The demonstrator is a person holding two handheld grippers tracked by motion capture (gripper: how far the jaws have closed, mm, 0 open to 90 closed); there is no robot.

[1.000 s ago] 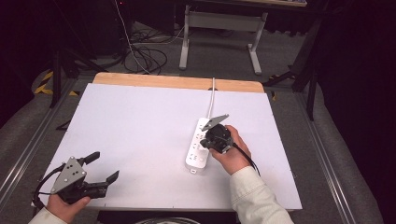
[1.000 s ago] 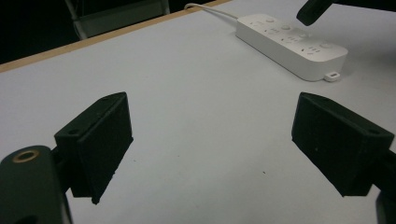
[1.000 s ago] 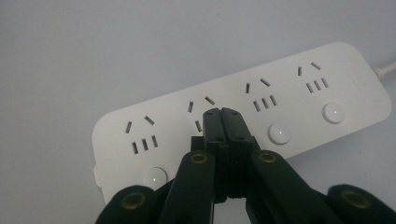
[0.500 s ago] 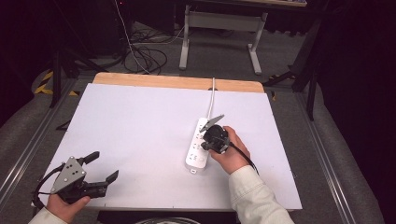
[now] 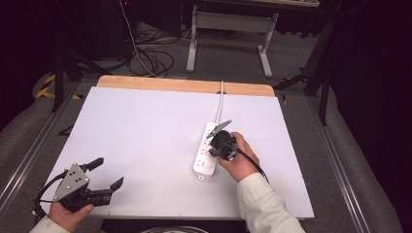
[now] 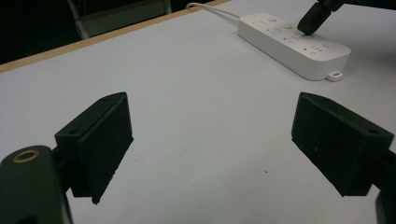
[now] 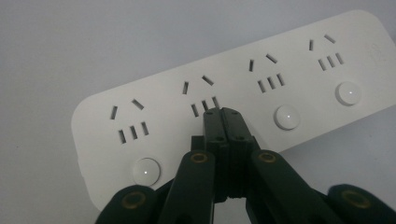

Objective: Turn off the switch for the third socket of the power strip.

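Black gripper (image 5: pixel 102 175) jaws, brass screws, cream sleeve (image 5: pixel 265 206)

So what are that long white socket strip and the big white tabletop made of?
The long white socket strip looks like moulded plastic: smooth, faintly glossy, with rounded corners and crisp slots. The big white tabletop has a matt, even surface, perhaps laminate or painted board; its far edge shows bare light wood.

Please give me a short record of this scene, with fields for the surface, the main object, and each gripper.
surface: white table top
object: white power strip, four socket groups, each with a round button; its cord runs to the far edge
right gripper: jaws shut, tip on the strip where the second button would be
left gripper: jaws open, empty, over bare table near the front-left corner
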